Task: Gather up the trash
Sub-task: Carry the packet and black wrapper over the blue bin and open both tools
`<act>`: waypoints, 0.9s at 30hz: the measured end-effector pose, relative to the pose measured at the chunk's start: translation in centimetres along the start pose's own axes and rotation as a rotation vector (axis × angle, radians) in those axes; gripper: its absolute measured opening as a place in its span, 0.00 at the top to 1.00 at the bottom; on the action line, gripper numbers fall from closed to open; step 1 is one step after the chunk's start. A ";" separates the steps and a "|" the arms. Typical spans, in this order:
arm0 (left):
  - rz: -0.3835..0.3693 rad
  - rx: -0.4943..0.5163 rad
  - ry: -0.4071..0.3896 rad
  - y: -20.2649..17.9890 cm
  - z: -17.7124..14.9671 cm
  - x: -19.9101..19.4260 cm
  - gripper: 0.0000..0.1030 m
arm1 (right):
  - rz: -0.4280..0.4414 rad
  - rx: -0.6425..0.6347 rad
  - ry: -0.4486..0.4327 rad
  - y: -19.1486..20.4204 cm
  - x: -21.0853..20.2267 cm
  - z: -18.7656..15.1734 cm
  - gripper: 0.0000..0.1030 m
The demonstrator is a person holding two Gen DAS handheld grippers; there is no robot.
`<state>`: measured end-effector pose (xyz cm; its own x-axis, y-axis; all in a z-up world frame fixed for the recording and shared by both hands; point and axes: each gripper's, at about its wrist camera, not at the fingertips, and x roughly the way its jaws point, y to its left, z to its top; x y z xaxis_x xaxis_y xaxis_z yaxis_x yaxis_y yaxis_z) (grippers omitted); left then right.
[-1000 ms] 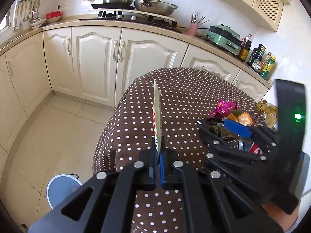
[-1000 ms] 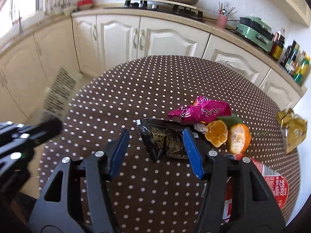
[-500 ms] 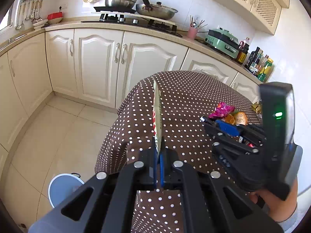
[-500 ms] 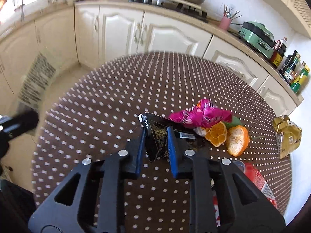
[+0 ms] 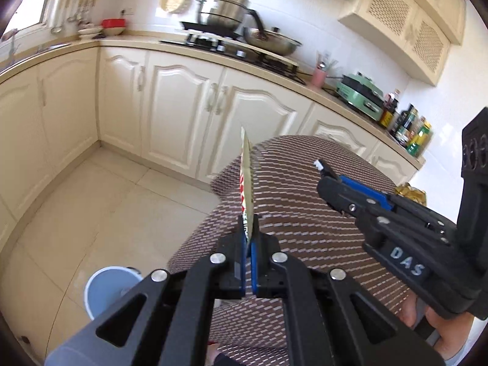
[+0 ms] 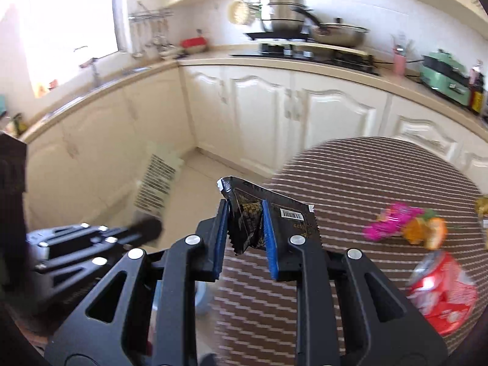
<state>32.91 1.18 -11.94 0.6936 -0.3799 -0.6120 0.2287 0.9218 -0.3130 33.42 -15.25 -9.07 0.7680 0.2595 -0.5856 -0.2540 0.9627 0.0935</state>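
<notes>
Left wrist view: the left gripper (image 5: 247, 238) is clamped on a thin flat wrapper (image 5: 246, 183), seen edge-on and standing upright toward twelve o'clock; its print is unreadable. Beyond it lies the desk (image 5: 292, 219) under a brown dotted cloth, smeared by blur. At three o'clock the right gripper (image 5: 328, 172) reaches in, what it carries hidden behind its own fingers, with only part of a hand (image 5: 439, 326) showing at the frame edge. At eight o'clock a blue bin (image 5: 106, 289) stands on the floor, partly cut off by the gripper body.

Right wrist view: the right gripper (image 6: 244, 228), whose jaws have just been closing, pinches a crumpled black packet (image 6: 259, 216), lifted clear of the desk (image 6: 381, 177). At three o'clock blurred trash remains on the cloth: a pink wrapper (image 6: 387, 222) touching orange peel (image 6: 427, 231), and at four o'clock a crushed red can (image 6: 442, 292). The left gripper at nine o'clock is a dark blur.
</notes>
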 end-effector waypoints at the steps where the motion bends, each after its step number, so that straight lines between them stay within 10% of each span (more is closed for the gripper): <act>1: 0.017 -0.016 -0.001 1.4 -0.3 -0.5 0.98 | 0.043 0.007 0.003 1.2 0.4 0.1 0.79; 9: 0.169 -0.135 0.068 12.4 -5.1 -1.3 0.98 | 0.298 0.051 0.153 11.0 8.7 -3.6 0.79; 27: 0.237 -0.345 0.344 28.5 -14.8 9.0 0.97 | 0.315 0.150 0.492 17.6 26.0 -13.4 0.78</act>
<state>35.63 22.90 -37.12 0.4219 -0.2209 -0.8793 -0.1845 0.9286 -0.3219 41.07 7.39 -33.45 0.2977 0.5024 -0.8118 -0.3118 0.8549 0.4147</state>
